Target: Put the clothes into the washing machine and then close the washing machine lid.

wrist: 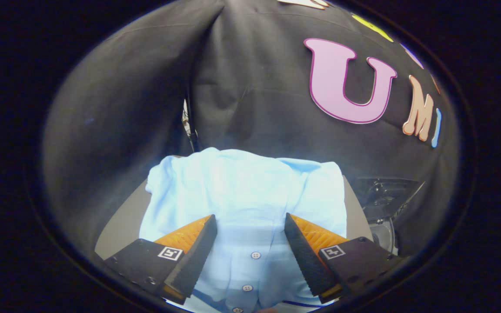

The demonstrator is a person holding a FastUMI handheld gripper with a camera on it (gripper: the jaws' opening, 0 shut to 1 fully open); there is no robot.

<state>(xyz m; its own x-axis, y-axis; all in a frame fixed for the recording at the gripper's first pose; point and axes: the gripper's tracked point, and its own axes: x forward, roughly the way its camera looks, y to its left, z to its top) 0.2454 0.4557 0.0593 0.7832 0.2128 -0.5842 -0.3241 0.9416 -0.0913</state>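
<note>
Shirt (250, 195) between open tool (250, 224) fingers

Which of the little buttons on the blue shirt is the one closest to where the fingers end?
The top button on the light blue shirt: it sits between the open gripper's fingers, nearest their tips. The two other buttons lie farther back along the placket.

Shirt (242, 191) is spread on the table (122, 221), directly ahead of and under the gripper (250, 237). Its button placket is seen btwn the 2 parted fingers. Washing machine (383, 198) is set to the shirt's right; booth wall is hung behind.
</note>
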